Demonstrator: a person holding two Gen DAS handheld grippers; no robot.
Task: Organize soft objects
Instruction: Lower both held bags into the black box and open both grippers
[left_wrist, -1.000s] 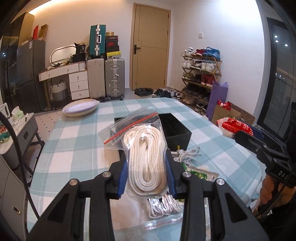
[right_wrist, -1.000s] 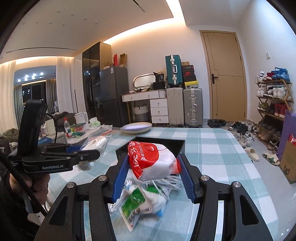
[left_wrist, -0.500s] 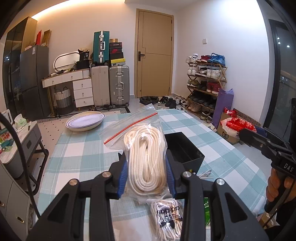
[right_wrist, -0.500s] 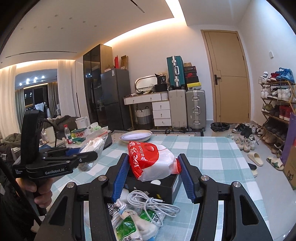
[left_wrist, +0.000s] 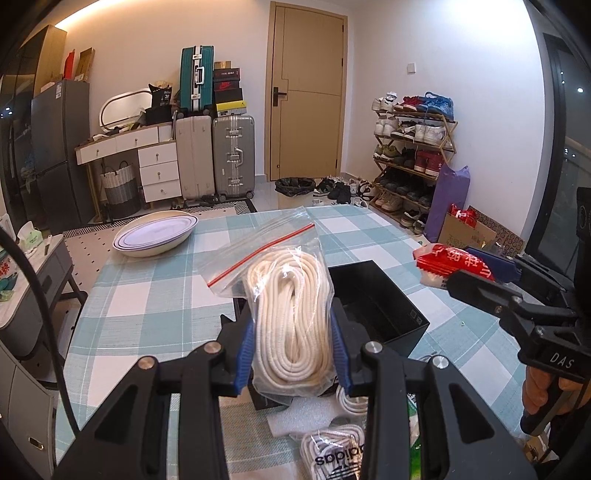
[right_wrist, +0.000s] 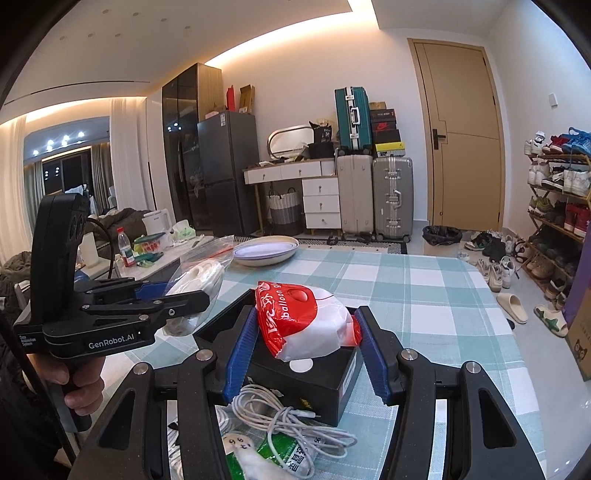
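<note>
Warm ceiling cove light, sharp pics (fisheye bend, dark corners).

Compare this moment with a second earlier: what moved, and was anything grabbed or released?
Both grippers pulled back along the table: the black box now shows whole, and the cable and laces near the front edge came into view. Nothing was grabbed or released. The left gripper still clamps the rope bag, the right gripper the balloon pack.
</note>
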